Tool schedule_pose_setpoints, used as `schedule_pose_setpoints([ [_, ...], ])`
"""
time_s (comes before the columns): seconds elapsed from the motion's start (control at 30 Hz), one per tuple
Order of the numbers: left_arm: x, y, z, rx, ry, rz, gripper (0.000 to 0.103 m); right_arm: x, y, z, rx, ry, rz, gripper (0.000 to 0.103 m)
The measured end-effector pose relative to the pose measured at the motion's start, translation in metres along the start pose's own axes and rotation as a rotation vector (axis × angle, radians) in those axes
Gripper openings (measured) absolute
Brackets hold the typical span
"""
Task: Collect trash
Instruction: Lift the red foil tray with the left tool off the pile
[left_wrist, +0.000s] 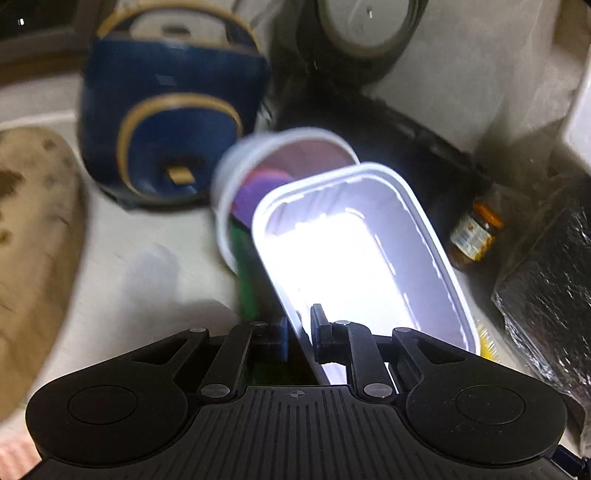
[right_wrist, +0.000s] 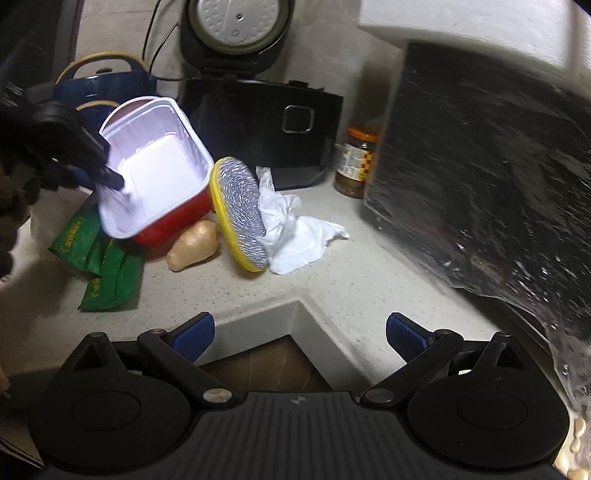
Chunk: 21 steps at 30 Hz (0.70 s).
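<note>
Left gripper (left_wrist: 300, 334) clamped on tub (right_wrist: 155, 162) rim, tub tilted mid-left: white inside, red outside. Right gripper (right_wrist: 300, 338) fingers apart at lower centre over counter (right_wrist: 351, 291) inner corner edge, bare counter ahead.

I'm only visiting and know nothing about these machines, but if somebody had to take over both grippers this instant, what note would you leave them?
Left gripper: shut on the near wall of the red, white-lined food tub, held tilted above the counter.
Right gripper: open, empty, hovering at the counter's edge.
On the counter: green packets under the tub, foil lid with yellow rim leaning beside it, crumpled white tissue to its right. A ginger root lies below the tub.
Done: tub picked up.
Left: bin the tub, then collect lid, tissue and packets. No bin is in view.
</note>
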<state>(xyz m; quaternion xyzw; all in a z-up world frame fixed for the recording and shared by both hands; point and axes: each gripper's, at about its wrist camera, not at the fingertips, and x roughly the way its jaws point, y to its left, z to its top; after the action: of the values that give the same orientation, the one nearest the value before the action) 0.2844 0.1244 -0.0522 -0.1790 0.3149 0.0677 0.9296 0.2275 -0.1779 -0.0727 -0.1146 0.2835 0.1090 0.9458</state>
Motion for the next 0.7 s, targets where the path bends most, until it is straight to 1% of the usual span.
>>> schedule_pose_setpoints([
  [0.1, -0.021, 0.007, 0.005, 0.034, -0.045, 0.031, 0.013, 0.006, -0.005, 0.002, 0.050, 0.019, 0.062, 0.100],
  [0.2, -0.039, 0.012, 0.006, 0.063, -0.055, 0.056, 0.013, 0.012, -0.006, 0.003, 0.085, 0.030, 0.104, 0.100],
  [0.37, -0.057, 0.028, -0.001, 0.051, -0.036, 0.081, 0.013, 0.019, 0.009, 0.008, 0.008, 0.014, 0.120, 0.100],
  [0.43, -0.056, 0.035, -0.003, 0.026, -0.018, 0.069, 0.014, 0.022, 0.015, 0.012, -0.018, 0.007, 0.130, 0.100],
  [0.5, -0.052, 0.041, -0.007, 0.012, 0.023, 0.035, 0.015, 0.026, 0.021, 0.017, -0.034, -0.002, 0.138, 0.100],
  [0.53, -0.049, 0.041, -0.010, 0.011, 0.037, 0.022, 0.017, 0.029, 0.024, 0.021, -0.034, -0.005, 0.149, 0.100],
  [0.57, -0.047, 0.041, -0.014, 0.014, 0.051, 0.008, 0.022, 0.034, 0.026, 0.024, -0.032, -0.003, 0.162, 0.100],
  [0.6, -0.045, 0.040, -0.017, 0.024, 0.066, -0.004, 0.023, 0.039, 0.028, 0.028, -0.028, 0.000, 0.173, 0.098],
  [0.63, -0.043, 0.039, -0.020, 0.032, 0.076, -0.014, 0.023, 0.045, 0.029, 0.033, -0.021, 0.005, 0.185, 0.095],
  [0.7, -0.041, 0.037, -0.026, 0.054, 0.088, -0.023, 0.023, 0.055, 0.030, 0.040, 0.011, 0.016, 0.213, 0.093],
])
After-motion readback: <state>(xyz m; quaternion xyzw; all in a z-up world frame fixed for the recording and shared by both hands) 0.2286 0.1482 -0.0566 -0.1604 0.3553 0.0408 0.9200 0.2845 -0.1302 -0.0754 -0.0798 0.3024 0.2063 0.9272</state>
